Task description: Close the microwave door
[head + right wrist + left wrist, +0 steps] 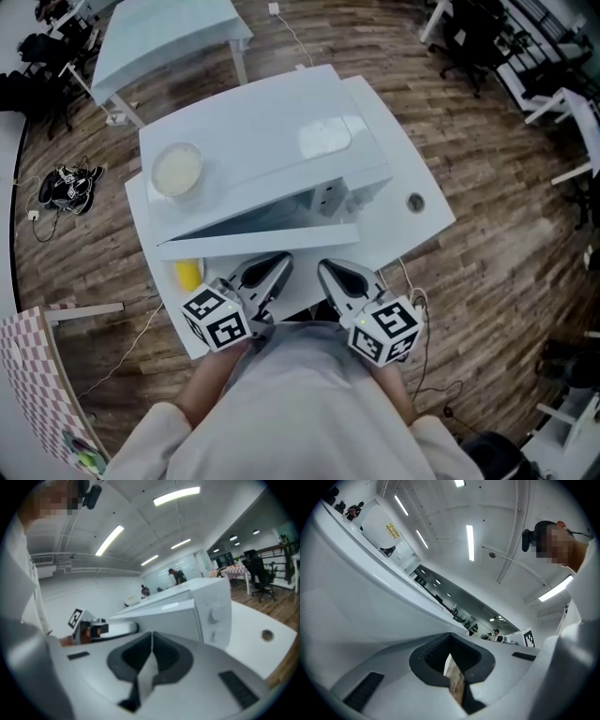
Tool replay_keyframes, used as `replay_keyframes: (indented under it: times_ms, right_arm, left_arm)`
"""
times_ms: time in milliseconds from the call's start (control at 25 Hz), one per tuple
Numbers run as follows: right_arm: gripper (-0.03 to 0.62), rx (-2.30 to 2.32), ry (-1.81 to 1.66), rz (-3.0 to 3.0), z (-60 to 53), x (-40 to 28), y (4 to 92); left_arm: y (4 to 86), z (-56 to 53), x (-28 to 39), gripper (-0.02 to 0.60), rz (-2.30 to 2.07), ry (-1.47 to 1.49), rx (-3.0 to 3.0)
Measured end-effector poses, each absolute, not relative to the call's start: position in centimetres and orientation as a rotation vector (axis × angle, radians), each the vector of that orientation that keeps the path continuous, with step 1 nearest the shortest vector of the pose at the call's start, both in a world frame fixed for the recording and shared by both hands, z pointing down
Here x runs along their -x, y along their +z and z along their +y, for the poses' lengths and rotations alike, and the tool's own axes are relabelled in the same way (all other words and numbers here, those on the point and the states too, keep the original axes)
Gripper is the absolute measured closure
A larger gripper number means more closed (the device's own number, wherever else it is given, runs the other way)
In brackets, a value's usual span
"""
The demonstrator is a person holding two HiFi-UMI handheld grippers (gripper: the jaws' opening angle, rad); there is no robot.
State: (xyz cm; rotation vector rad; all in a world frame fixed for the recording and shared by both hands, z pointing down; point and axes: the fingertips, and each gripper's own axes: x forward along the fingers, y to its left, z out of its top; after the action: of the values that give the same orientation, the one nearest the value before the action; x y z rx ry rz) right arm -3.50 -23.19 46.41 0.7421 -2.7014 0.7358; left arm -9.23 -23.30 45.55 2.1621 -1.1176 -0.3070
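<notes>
1. The white table [427, 220] stood on a wood-plank floor [487, 272], directly at my 12 o'clock.
2. The white microwave [272, 131] sat on it, its knob panel toward 1 o'clock.
3. The microwave door [253, 242] stood ajar, swung out toward me, the gap widening toward the knob side.
4. My left gripper [279, 261] hovered just short of the door at 11 o'clock, fingers pressed together on nothing, as the left gripper view [451, 660] confirmed.
5. My right gripper [328, 269] hung beside it at 1 o'clock, fingers likewise clenched and empty [152, 641].
6. A round bowl [176, 169] rested on the microwave's top, at 10 o'clock.
7. A small yellow object [187, 275] lay on the table at the left gripper's 9 o'clock, under the door's hinge end.
</notes>
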Motion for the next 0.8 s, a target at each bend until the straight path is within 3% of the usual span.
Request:
replay_keyframes:
  times_ms: [800]
  right_arm:
    - [0.569, -0.687, 0.770, -2.736, -26.6, 3.7, 46.3]
  left_arm:
    - [45.6, -25.9, 11.3, 0.568, -1.248, -0.374, -2.076]
